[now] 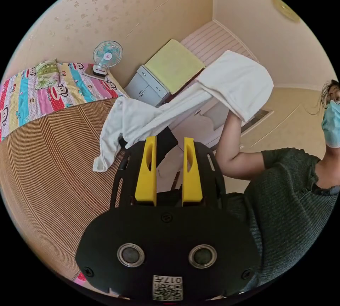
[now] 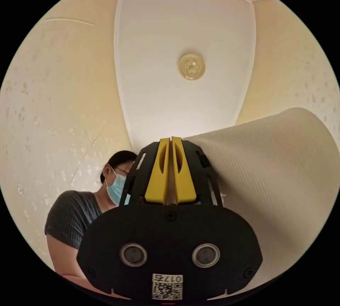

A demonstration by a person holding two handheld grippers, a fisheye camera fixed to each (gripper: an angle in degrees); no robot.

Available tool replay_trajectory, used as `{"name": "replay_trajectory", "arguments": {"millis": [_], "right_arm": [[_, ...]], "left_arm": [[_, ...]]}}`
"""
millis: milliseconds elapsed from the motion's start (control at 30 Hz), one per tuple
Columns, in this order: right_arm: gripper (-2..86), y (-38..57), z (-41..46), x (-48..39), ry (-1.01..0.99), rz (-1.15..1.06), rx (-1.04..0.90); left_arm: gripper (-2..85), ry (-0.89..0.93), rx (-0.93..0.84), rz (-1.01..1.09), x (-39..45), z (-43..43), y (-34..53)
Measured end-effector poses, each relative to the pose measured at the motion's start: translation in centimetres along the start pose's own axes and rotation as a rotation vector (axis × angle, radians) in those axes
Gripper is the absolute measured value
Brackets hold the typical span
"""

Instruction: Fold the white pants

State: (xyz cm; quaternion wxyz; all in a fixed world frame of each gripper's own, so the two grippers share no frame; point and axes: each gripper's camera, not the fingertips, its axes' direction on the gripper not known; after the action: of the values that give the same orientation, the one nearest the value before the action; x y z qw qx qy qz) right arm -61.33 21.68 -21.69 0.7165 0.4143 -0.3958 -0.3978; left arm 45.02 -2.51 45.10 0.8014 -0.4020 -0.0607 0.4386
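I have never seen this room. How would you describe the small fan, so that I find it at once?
Start from the bed's cartoon-print sheet with its pink, blue and yellow stripes. Follow it to the far edge, where it meets the beige wall. There the fan stands upright on a white base, left of the grey cabinet; its round, pale blue cage is the only such shape nearby.

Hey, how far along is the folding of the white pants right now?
Early stage. Done: the white fabric pants are lifted off the woven mat. In hand: the right gripper is clamped on the cloth, held high; the left gripper is open, with its jaws apart just below the hanging cloth. Left: no fold shows yet; laying flat and folding remain.
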Motion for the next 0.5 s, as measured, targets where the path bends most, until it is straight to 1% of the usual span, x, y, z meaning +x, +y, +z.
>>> {"name": "replay_trajectory", "arguments": {"millis": [33, 67, 100, 133, 167, 233, 300, 333, 367, 400, 433, 467, 500], "right_arm": [[0.7, 0.0, 1.5, 2.1, -0.035, 0.09, 0.021], [0.8, 0.6, 3.1, 4.1, -0.018, 0.184, 0.034], [0.8, 1.0, 4.0, 4.9, -0.03, 0.215, 0.029], [0.9, 2.0, 6.3, 6.4, -0.103, 0.258, 0.014], [1.0, 2.8, 8.9, 7.0, -0.156, 0.273, -0.018], [1.1, 3.5, 13.0, 7.0, -0.157, 0.245, -0.086], [1.2, 4.2, 16.8, 7.4, -0.208, 0.23, -0.123], [1.3, 4.9, 19.1, 8.4, -0.28, 0.271, -0.116], [1.4, 5.9, 21.5, 9.5, -0.338, 0.327, -0.101], [1.5, 6.3, 22.8, 10.0, -0.353, 0.348, -0.101], [1.6, 7.3, 25.3, 10.7, -0.347, 0.378, -0.132], [1.8, 8.4, 28.0, 11.5, -0.295, 0.403, -0.193], [1.9, 9.0, 29.4, 11.9, -0.256, 0.419, -0.235]], "left_arm": [[12.0, -0.014, -0.007, -0.001, 0.0, -0.5, 0.3], [12.2, -0.027, -0.011, -0.001, -0.1, -0.8, 0.6], [12.6, -0.051, -0.021, 0.003, -0.1, -1.4, 1.0], [13.3, -0.066, -0.033, 0.017, 0.0, -2.0, 1.5], [13.7, -0.071, -0.042, 0.026, 0.0, -2.2, 1.7], [17.6, -0.074, -0.077, 0.061, 0.4, -2.8, 2.1], [20.3, -0.003, -0.078, 0.128, 1.3, -3.2, 2.0], [20.9, 0.039, -0.084, 0.188, 2.3, -3.3, 1.7], [20.8, 0.051, -0.083, 0.217, 2.9, -3.4, 1.5], [20.6, 0.067, -0.105, 0.283, 4.1, -3.3, 0.9], [18.9, 0.069, -0.158, 0.354, 5.4, -2.9, 0.3], [18.1, 0.053, -0.182, 0.385, 6.2, -2.7, 0.0], [11.0, -0.026, -0.214, 0.449, 7.8, -2.5, -0.5]]}}
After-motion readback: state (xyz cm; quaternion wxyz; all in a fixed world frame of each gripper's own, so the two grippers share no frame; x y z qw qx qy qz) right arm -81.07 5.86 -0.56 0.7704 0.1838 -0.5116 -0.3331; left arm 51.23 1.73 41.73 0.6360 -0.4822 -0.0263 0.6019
